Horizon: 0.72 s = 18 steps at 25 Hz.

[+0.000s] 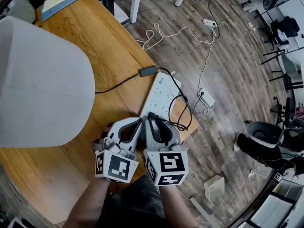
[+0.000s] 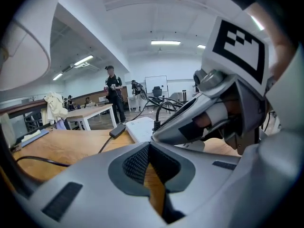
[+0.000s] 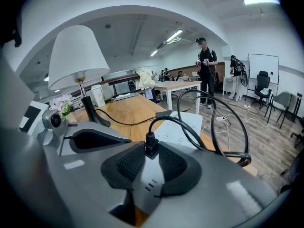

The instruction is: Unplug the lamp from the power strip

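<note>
The lamp's white shade [image 1: 38, 80] fills the left of the head view; in the right gripper view the lamp [image 3: 78, 56] stands at the back left of the wooden table [image 1: 109, 46]. Its black cord runs to a black adapter [image 1: 148, 71] at the far end of the white power strip [image 1: 161, 91]. A black plug [image 3: 151, 146] with a looped black cable [image 1: 183, 110] stands on the strip's near end. My right gripper [image 3: 151, 156] has it between its fingertips, jaws slightly parted and opening. My left gripper [image 2: 148, 148] is shut and empty beside it.
The table's right edge runs just past the power strip [image 3: 178, 127]. On the wooden floor beyond lie white cables and another strip [image 1: 206, 98], a white box [image 1: 213, 188] and office chairs. A blue folder [image 1: 57, 3] lies at the table's far end. People stand far off.
</note>
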{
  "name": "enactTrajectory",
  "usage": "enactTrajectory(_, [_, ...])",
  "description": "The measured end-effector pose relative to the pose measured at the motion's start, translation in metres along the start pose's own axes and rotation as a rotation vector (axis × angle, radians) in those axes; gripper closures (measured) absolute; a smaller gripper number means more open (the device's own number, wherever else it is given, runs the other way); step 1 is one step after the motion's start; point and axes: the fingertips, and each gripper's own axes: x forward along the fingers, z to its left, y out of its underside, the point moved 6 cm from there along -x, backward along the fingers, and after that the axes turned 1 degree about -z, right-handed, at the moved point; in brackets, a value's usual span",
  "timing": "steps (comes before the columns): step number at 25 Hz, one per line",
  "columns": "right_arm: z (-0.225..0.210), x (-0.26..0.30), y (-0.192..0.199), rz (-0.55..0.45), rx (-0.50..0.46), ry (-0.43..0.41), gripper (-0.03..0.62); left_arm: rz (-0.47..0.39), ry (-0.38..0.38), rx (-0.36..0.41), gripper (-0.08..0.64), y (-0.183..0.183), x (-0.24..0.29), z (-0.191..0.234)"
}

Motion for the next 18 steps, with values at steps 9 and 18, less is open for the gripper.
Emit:
enactTrajectory(9, [0.0013, 0.0052, -0.004, 0.057, 0.049, 0.018, 0.492, 0.034, 0.003, -0.004, 0.565, 0.0025, 0.0046, 0.0029])
enactTrajectory(18, [0.0036, 0.0019, -0.0024, -0.006, 0.017, 0.049, 0.506, 0.041, -0.002, 0.037, 0.565, 0.0003, 0.0034, 0.0005])
